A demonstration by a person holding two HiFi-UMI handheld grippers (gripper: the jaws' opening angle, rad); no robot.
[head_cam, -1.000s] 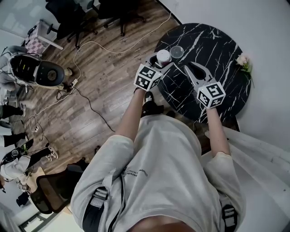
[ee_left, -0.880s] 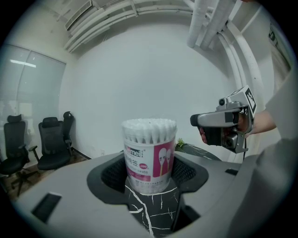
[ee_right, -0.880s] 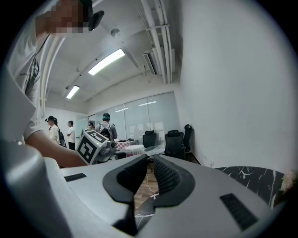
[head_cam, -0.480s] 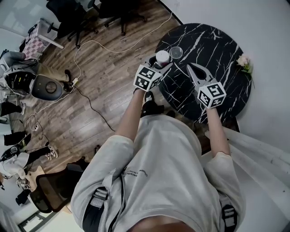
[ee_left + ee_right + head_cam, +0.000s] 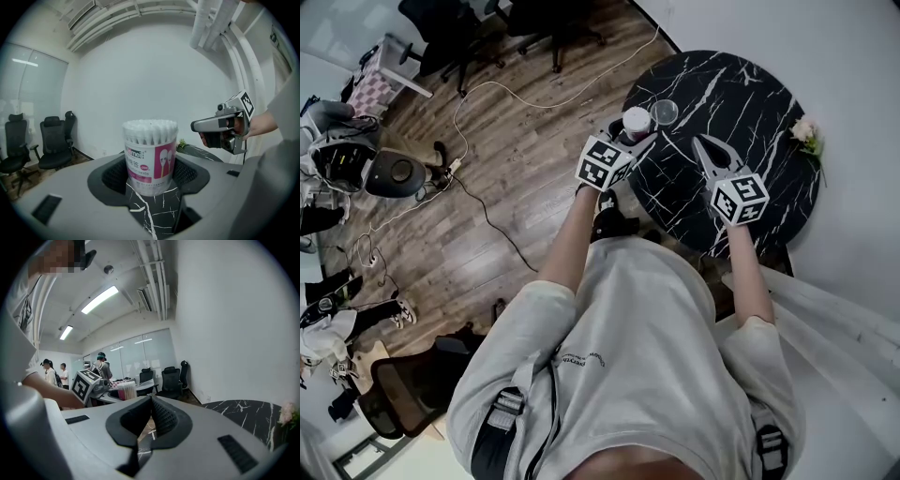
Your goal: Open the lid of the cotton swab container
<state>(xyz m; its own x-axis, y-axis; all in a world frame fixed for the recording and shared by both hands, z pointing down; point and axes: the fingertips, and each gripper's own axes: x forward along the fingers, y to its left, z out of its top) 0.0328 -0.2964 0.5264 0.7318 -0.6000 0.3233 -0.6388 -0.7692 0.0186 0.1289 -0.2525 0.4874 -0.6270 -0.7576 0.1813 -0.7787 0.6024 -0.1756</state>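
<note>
Fig.: L gripper (image 5: 151, 180) clamps swab container (image 5: 150, 154) at table's (image 5: 750, 89) left edge, swab tips exposed. Clear lid (image 5: 665, 112) lies just beside. R gripper (image 5: 151, 404) jaws pressed together, empty.

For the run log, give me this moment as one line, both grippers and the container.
left gripper: shut on cotton swab container | right gripper: shut, empty, over table | lid: off, on table | swabs: exposed

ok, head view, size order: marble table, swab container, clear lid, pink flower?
1. round black marble table
2. white cotton swab container
3. clear round plastic lid and pink flower: look about alike, not ranked
</note>
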